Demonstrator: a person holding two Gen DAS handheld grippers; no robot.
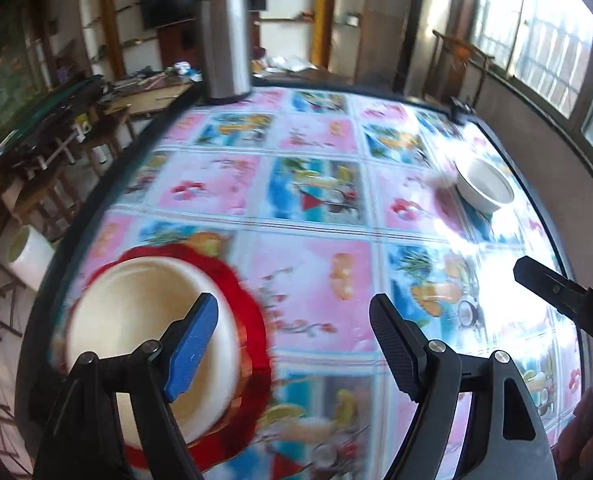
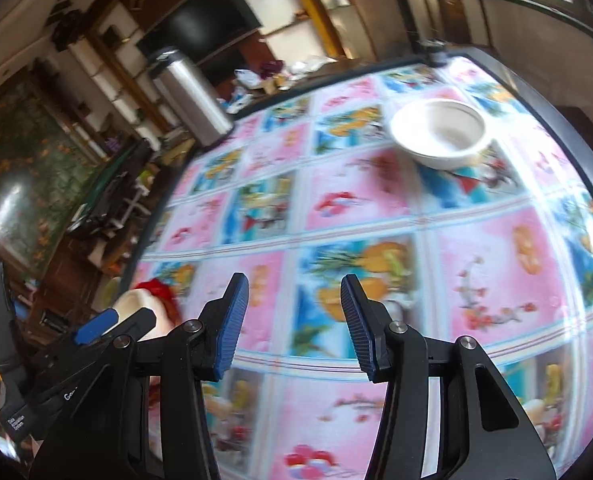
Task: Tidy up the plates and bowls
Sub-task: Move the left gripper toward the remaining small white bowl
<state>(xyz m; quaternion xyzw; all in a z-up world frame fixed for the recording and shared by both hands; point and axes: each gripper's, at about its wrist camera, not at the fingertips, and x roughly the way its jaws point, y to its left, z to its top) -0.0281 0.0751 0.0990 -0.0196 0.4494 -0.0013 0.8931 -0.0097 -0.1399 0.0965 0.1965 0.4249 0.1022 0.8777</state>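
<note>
A cream bowl [image 1: 144, 320] sits in a red scalloped plate [image 1: 252, 320] near the left edge of a table [image 1: 316, 264] covered in a fruit-and-flower patterned cloth. The left gripper [image 1: 294, 332] hangs over them with its jaws spread wide and nothing between the pads; its blue left finger [image 1: 192, 348] overlaps the bowl in view, though contact cannot be told. A steel flask [image 1: 224, 40] stands at the table's far edge. The right gripper [image 2: 294, 324], over bare cloth toward the near edge, has its jaws partly apart and empty. A white bowl [image 2: 440, 132] rests alone near the far right corner, well apart from both grippers.
</note>
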